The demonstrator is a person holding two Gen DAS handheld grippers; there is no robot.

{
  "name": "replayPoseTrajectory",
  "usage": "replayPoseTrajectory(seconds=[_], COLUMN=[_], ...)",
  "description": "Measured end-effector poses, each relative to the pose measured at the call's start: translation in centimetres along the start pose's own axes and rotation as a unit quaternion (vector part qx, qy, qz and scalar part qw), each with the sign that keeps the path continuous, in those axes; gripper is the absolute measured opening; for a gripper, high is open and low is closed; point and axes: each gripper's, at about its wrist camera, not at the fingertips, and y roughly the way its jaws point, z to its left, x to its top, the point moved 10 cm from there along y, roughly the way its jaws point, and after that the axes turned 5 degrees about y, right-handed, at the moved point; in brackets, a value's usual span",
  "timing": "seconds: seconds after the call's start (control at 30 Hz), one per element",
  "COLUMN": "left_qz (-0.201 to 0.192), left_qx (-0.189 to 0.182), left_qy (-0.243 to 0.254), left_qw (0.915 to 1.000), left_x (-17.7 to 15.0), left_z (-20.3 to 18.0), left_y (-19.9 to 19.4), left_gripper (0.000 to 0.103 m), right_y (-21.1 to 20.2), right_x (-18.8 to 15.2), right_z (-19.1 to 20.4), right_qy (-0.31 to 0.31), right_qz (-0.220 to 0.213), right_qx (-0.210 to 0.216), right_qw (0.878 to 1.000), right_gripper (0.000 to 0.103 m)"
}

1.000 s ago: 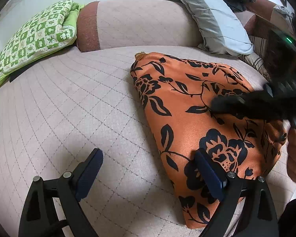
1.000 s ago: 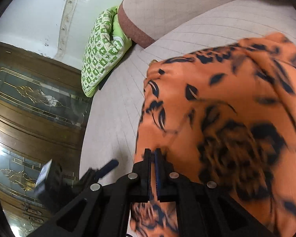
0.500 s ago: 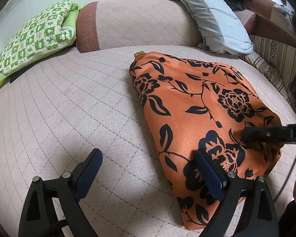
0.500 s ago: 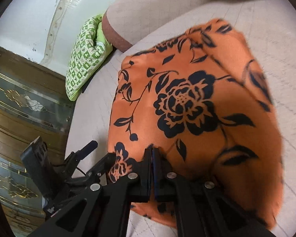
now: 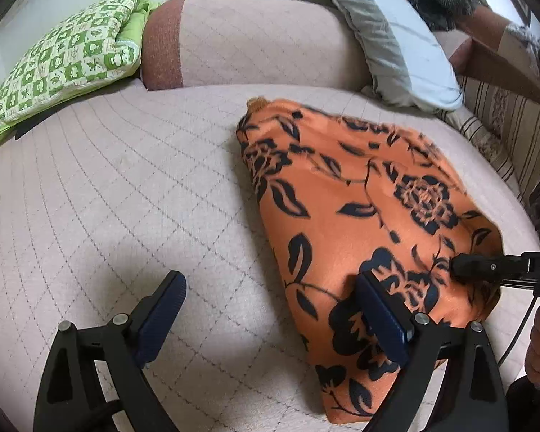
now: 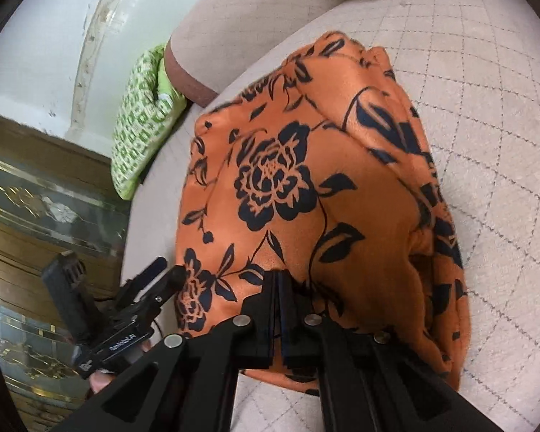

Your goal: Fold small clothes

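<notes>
Orange floral garment [image 5: 363,223] lies on quilted sofa seat [image 5: 108,198]; green pillow [image 5: 61,61] far left. Right gripper [image 6: 279,288] clamps garment's near edge; left gripper [image 5: 270,309] spread wide, w/ bare seat between its fingers.

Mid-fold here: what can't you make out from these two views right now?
- Right claw grip: its own fingers hide how much cloth is pinched, right view.
- Cloth's near corner: behind the left claw finger, left view.
- Garment type: folded over, unclear in both.
- Far cloth edge: motion-blurred, left view.

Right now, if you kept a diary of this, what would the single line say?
step: folding orange floral garment | right gripper: shut on garment edge | left gripper: open, empty | surface: quilted sofa seat
</notes>
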Motion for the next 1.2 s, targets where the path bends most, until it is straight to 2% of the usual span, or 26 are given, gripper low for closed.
replayPoseTrajectory(seconds=[0.17, 0.23, 0.27, 0.3, 0.33, 0.37, 0.4, 0.47, 0.57, 0.7, 0.87, 1.1, 1.2], left_qz=[-0.049, -0.048, -0.036, -0.024, -0.011, -0.003, 0.005, 0.021, 0.042, 0.060, 0.075, 0.074, 0.078], left_qx=[-0.038, -0.051, -0.060, -0.065, -0.068, -0.068, -0.065, -0.070, -0.090, -0.108, -0.145, -0.167, -0.202], left_qy=[-0.035, -0.044, -0.049, -0.053, -0.057, -0.059, -0.061, -0.069, -0.085, -0.107, -0.133, -0.118, -0.114], left_qw=[0.9975, 0.9966, 0.9964, 0.9962, 0.9960, 0.9959, 0.9960, 0.9949, 0.9914, 0.9866, 0.9776, 0.9760, 0.9696], left_x=[1.9, 2.1, 2.0, 1.8, 1.6, 1.5, 1.2, 0.8, 0.3, 0.1, -0.1, 0.3, 0.6], left_z=[-0.3, -0.7, -1.0, -1.2, -1.3, -1.4, -1.5, -1.7, -2.0, -1.9, -1.8, -2.7, -4.1], left_y=[-1.8, -1.8, -1.4, -1.0, -0.5, -0.1, 0.3, 1.1, 2.1, 3.0, 4.0, 4.4, 4.6], left_gripper=[0.095, 0.096, 0.096, 0.097, 0.097, 0.097, 0.097, 0.097, 0.097, 0.097, 0.097, 0.098, 0.098], right_y=[-4.3, -5.6, -6.2, -6.8, -7.4, -7.9, -8.6, -9.0, -8.1, -5.1, -3.2, -1.2, -0.1], right_x=[2.0, 2.7, 3.0, 3.3, 3.6, 3.7, 3.9, 4.3, 4.5, 4.3, 4.4, 4.7, 4.9], right_z=[0.5, 0.0, -0.5, -1.1, -2.0, -2.5, -3.1, -3.7, -5.5, -6.3, -6.5, -5.1, -3.9], right_qy=[-0.018, -0.006, 0.003, 0.012, 0.026, 0.034, 0.047, 0.057, 0.084, 0.099, 0.093, 0.054, 0.040], right_qz=[-0.067, -0.086, -0.094, -0.103, -0.114, -0.123, -0.141, -0.140, -0.110, -0.048, -0.020, 0.003, 0.015], right_qx=[0.034, 0.046, 0.048, 0.048, 0.046, 0.045, 0.046, 0.057, 0.070, 0.084, 0.092, 0.095, 0.102], right_qw=[0.997, 0.995, 0.994, 0.993, 0.992, 0.991, 0.988, 0.987, 0.988, 0.990, 0.991, 0.994, 0.994], right_gripper=[0.006, 0.006, 0.014, 0.040, 0.081, 0.091, 0.092, 0.092, 0.092, 0.092, 0.092, 0.092, 0.092])
